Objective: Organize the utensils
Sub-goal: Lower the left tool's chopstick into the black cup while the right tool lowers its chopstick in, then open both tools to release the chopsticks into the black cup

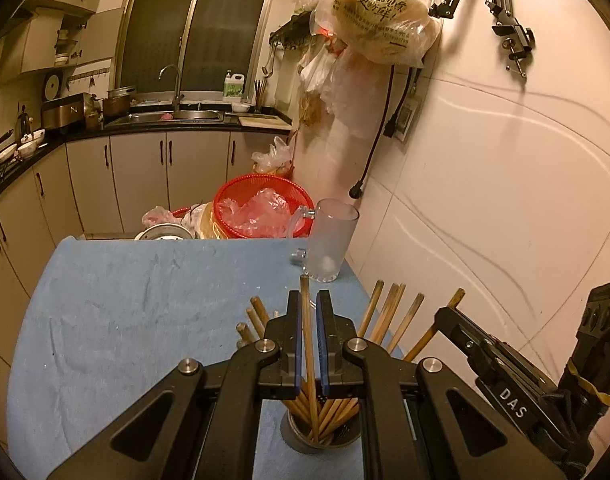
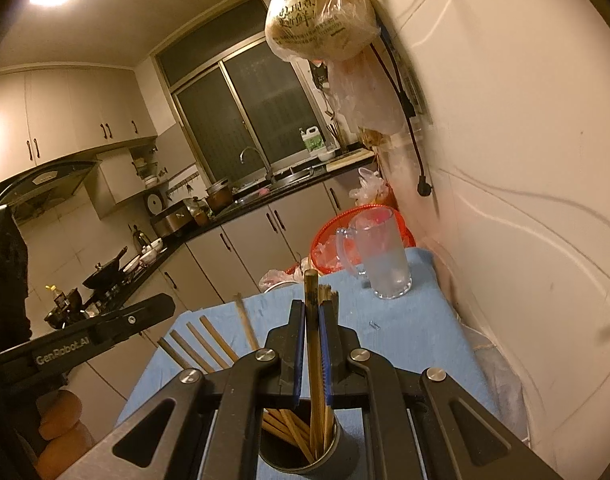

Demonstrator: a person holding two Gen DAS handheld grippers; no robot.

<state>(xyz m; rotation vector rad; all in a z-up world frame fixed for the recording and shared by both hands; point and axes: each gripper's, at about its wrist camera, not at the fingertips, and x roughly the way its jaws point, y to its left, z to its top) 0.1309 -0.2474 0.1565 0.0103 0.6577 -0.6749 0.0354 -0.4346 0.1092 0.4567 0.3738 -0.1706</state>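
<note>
Frosted glass mug (image 1: 332, 242), red basket (image 1: 261, 204), hanging flatbread bag (image 1: 379, 20), sink faucet (image 1: 176, 84)

Blue-clothed table (image 1: 125, 300) with frosted mug (image 1: 331, 240), chopstick holder (image 2: 297, 456).

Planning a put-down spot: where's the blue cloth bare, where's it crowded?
Bare: the wide stretch of blue cloth left of the chopsticks, up to the far edge by the red basket. Smaller bare patch between frosted mug and metal holder. Crowded: around the holder, where chopsticks fan out and both grippers work.
</note>
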